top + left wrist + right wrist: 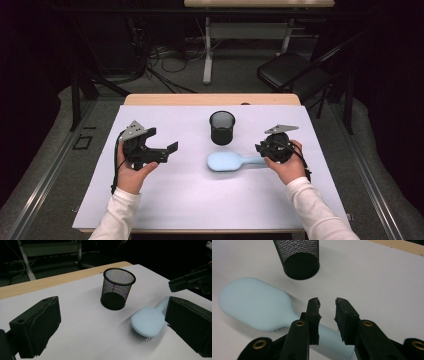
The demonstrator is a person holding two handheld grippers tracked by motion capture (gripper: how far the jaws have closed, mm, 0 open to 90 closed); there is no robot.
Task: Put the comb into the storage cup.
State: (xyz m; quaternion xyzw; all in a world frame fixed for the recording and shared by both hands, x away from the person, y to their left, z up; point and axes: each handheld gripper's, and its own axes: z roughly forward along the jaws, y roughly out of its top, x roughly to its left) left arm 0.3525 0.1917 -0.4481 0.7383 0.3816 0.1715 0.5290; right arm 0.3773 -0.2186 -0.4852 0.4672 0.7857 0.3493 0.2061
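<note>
**Bright sheet, dark room**

Overhead light falls on the white sheet (200,200); the surroundings sink into near black. Soft shadows lie beside the cup (117,288) and brush (147,322). Close jaws look soft in the left gripper view, and all frames are faintly grainy

The end of the blue hairbrush (231,161) handle goes under the right gripper (265,146) in the high view, so you cannot see if the jaws press on it. In the right gripper view the handle runs behind the jaws, and they hide part of it. In the left gripper view a big black jaw covers the brush handle. The top of the mesh cup (297,255) is cut off by the picture's edge.
</note>
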